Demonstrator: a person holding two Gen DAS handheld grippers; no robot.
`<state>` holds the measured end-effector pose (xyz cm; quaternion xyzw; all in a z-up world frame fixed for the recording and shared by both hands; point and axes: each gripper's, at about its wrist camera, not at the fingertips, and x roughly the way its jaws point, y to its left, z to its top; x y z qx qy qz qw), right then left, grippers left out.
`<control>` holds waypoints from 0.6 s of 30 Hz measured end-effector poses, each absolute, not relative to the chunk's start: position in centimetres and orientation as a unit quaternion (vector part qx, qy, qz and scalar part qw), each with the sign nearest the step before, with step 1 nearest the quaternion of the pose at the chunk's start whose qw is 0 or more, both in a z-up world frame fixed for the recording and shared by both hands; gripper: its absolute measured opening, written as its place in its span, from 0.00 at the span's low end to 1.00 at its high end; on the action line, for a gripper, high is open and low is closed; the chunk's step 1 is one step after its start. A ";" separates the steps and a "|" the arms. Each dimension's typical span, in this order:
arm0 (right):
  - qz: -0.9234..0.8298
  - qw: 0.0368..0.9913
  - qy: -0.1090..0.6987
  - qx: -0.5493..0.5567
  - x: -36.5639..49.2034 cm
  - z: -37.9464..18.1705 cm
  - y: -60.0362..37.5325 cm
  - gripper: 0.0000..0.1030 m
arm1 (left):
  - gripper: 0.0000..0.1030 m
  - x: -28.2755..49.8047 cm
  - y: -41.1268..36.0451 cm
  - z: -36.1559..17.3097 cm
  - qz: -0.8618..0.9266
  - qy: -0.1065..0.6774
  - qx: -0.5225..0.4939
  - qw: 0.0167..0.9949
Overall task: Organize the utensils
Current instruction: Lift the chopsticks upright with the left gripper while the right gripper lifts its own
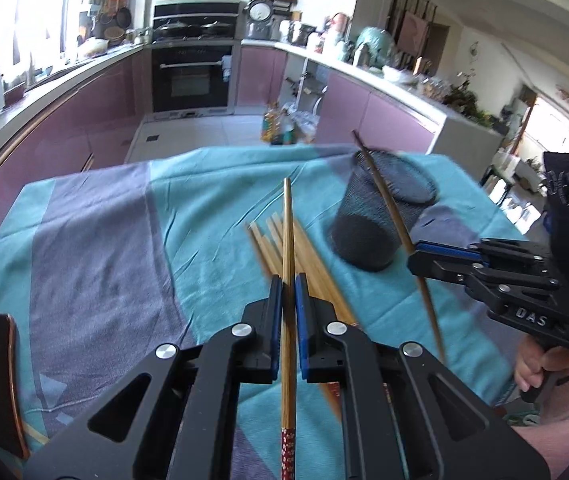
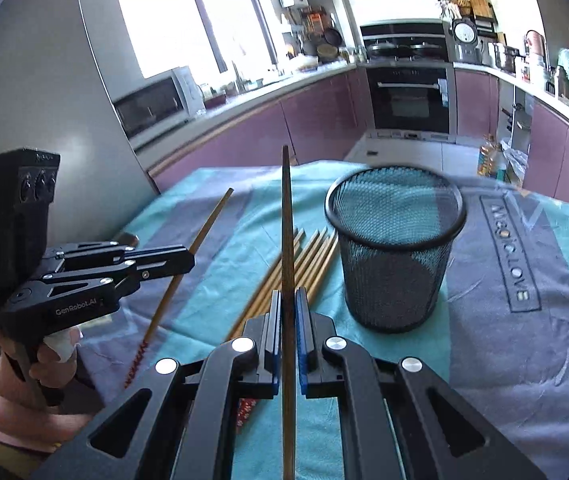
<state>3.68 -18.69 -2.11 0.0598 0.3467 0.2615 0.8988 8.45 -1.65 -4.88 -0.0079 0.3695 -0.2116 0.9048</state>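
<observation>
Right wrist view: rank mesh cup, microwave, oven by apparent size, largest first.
1. Mesh cup, largest in the picture, though it stands nearest the camera, so that says little about real size.
2. Oven and microwave look about alike; both are far off, and fisheye warps them, so no ranking.

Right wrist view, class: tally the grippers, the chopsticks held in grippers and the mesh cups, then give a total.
Grippers: 2, left gripper and right gripper
Held chopsticks: 2
Mesh cups: 1
Total: 5

Home kitchen: oven point(image 1: 192, 76), microwave point(image 2: 152, 102), purple cabinets point(image 2: 316, 116).
</observation>
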 end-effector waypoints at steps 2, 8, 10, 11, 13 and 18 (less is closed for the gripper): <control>0.267 0.903 0.331 0.068 3.4 -1.2 -19.2 0.06 | 0.07 8.0 -1.5 -3.3 -0.225 0.358 -0.015 0.906; 0.270 0.917 0.282 0.079 2.7 1.5 -20.7 0.06 | 0.07 6.8 -0.8 1.0 -0.255 0.325 -0.041 0.910; 0.272 0.921 0.268 0.083 2.8 2.4 -21.2 0.06 | 0.07 6.5 -0.7 2.7 -0.255 0.310 -0.048 0.915; 0.272 0.923 0.260 0.083 2.8 2.9 -21.4 0.06 | 0.07 6.5 -0.9 3.5 -0.256 0.301 -0.048 0.917; 0.271 0.926 0.248 0.085 3.1 3.7 -21.9 0.06 | 0.07 6.5 -1.2 5.0 -0.263 0.285 -0.051 0.920; 0.275 0.932 0.222 0.086 3.9 6.2 -23.2 0.06 | 0.07 6.9 -2.2 9.1 -0.274 0.246 -0.062 0.928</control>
